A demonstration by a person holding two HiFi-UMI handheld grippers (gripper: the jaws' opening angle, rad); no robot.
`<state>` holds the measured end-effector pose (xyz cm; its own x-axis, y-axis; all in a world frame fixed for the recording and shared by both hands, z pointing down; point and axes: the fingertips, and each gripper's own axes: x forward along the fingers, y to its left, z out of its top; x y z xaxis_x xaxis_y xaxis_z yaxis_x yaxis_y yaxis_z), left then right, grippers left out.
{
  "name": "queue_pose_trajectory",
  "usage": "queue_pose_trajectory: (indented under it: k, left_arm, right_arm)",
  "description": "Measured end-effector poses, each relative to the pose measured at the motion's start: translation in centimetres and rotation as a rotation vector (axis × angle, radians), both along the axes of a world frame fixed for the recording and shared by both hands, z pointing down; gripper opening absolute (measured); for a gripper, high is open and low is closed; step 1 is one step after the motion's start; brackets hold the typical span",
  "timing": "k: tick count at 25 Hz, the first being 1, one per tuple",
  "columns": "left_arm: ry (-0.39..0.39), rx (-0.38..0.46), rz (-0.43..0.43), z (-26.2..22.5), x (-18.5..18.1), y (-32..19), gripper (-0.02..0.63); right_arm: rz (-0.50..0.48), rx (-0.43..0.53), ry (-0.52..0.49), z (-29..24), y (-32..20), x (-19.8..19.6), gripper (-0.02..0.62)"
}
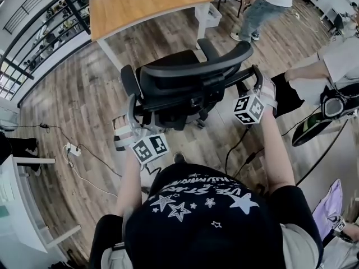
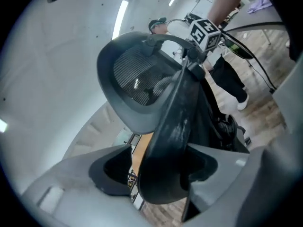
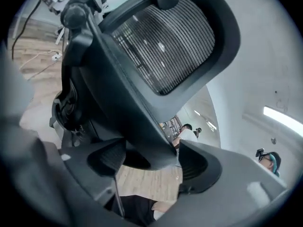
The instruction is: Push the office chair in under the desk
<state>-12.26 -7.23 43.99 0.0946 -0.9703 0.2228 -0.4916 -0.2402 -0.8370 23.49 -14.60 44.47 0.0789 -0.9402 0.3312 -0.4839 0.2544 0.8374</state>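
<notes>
A black mesh office chair stands on the wood floor, its back toward me, a short way out from the wooden desk. My left gripper is at the left edge of the backrest. In the left gripper view the chair's back frame runs between the jaws of the left gripper, with a gap at the left pad. My right gripper is at the right edge. There the backrest rim lies between the spread jaws of the right gripper, with daylight beside the right pad.
A person walks past the desk's right end, and another sits at the right. Cables and a power strip lie on the floor at the left. A white cabinet stands at the lower left. A bin is beside the desk leg.
</notes>
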Motion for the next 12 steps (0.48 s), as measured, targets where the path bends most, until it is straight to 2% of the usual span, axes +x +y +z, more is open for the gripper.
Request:
queue_pose_trajectory:
  k: [2, 5, 8, 12]
  left_arm:
    - [-0.046, -0.016, 0.022, 0.7, 0.5, -0.2, 0.247]
    - [-0.064, -0.007, 0.045, 0.8, 0.6, -0.3, 0.244]
    - [-0.077, 0.011, 0.061, 0.5, 0.4, -0.8, 0.241]
    - [-0.073, -0.006, 0.085, 0.9, 0.3, -1.5, 0.236]
  right_arm:
    - [0.014, 0.041, 0.049, -0.1, -0.8, 0.3, 0.286]
    - [0.026, 0.045, 0.089, -0.3, -1.3, 0.3, 0.267]
    - [0.035, 0.031, 0.096, -0.5, -1.7, 0.2, 0.264]
    - [0.040, 0.037, 0.094, -0.2, -2.3, 0.0, 0.262]
